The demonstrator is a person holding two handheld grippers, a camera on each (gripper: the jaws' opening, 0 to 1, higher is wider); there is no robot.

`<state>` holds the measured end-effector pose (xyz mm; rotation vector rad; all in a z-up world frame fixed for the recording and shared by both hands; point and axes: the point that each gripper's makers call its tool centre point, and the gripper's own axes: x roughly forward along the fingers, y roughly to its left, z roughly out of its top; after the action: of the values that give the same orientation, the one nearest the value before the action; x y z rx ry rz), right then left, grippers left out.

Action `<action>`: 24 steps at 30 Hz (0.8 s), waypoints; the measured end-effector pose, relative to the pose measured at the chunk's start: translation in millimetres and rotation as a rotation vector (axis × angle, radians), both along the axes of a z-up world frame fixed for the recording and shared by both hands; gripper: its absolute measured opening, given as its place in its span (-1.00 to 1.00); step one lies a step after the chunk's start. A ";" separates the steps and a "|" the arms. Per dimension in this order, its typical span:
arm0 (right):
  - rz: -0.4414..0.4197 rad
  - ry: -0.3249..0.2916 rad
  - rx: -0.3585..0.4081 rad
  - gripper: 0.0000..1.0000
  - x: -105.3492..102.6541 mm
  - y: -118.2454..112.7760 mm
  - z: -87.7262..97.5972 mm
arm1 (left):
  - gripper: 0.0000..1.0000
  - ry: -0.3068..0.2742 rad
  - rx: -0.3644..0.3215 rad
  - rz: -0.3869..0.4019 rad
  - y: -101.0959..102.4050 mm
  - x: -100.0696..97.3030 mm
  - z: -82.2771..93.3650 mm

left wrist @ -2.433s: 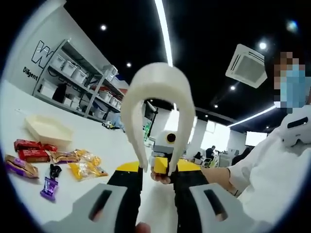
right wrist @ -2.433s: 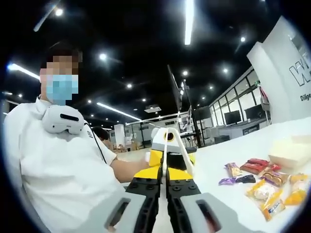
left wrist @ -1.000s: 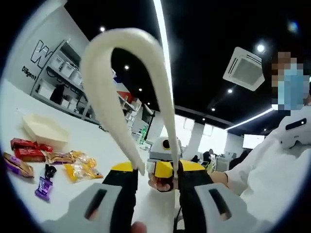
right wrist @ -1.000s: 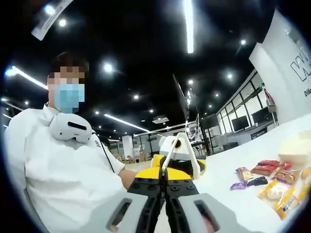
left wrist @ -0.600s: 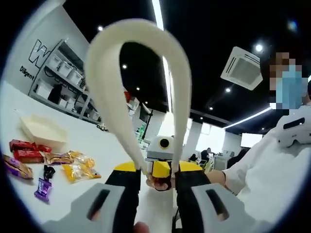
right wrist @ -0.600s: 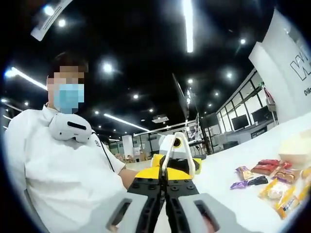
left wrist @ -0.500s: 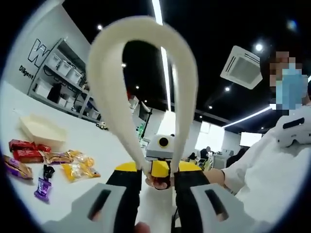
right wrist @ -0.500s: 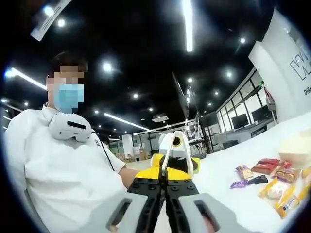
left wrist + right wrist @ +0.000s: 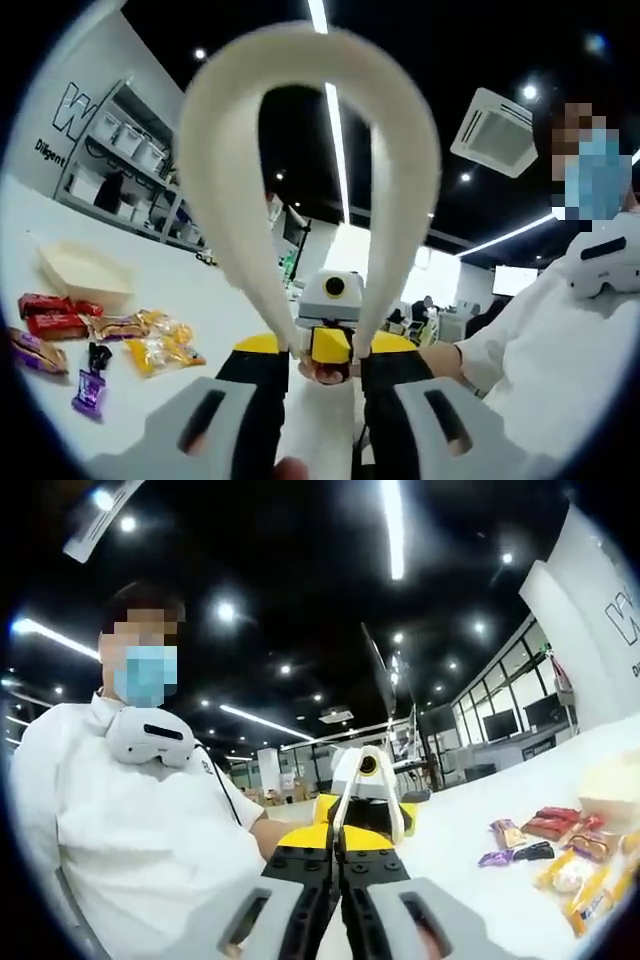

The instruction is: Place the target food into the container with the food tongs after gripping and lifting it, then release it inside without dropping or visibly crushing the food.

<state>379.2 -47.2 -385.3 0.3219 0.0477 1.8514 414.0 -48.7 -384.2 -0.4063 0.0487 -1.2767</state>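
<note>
Snack packets (image 9: 95, 335) lying on white table (image 9: 190, 290), left of left gripper (image 9: 325, 352); cream container (image 9: 82, 275) sitting beyond them. Packets looking light, crinkly, slippery, contents likely crushable; gripping mid-body across narrow width, gently. Food tongs (image 9: 300, 150) standing loop-up, arm tips pinched in left gripper, arms bowing apart, grasping nothing. Right gripper (image 9: 338, 850) pinching tongs edge-on. Lift not yet begun.

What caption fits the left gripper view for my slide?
Left gripper holds white food tongs aloft by their tips, wrapped snacks and cream container waiting on the white table.
</note>
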 end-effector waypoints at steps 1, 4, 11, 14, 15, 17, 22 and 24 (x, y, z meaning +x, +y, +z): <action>-0.001 -0.001 -0.004 -1.00 0.3 -0.1 -0.6 | -0.47 -0.001 0.001 0.000 -0.5 -0.5 -0.3; 0.002 -0.004 -0.012 -1.00 -0.2 -0.7 -1.2 | -0.48 -0.008 0.004 -0.002 -1.2 -1.3 -0.8; -0.011 -0.031 -0.014 -1.00 1.9 -0.4 0.1 | -0.47 -0.014 -0.010 0.017 0.6 0.8 0.7; -0.019 -0.035 -0.019 -1.00 2.9 0.5 0.0 | -0.47 -0.009 -0.013 0.022 1.4 1.6 0.7; -0.018 -0.033 -0.020 -1.00 3.0 0.4 0.0 | -0.47 -0.009 -0.015 0.023 1.6 1.9 0.6; -0.018 -0.038 -0.023 -1.00 2.9 0.3 -0.5 | -0.46 -0.008 -0.013 0.026 1.8 2.4 -0.1; -0.005 -0.050 -0.029 -1.00 -0.1 -0.6 -1.6 | -0.44 -0.004 -0.013 0.015 0.8 0.3 -1.1; 0.003 -0.043 -0.027 -1.00 -1.5 -0.9 -1.2 | -0.43 -0.002 -0.015 0.009 0.2 -0.8 -1.0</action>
<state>377.7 -48.0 -386.5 0.2633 0.0435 1.8586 413.2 -48.5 -385.2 -0.4175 0.0353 -1.2698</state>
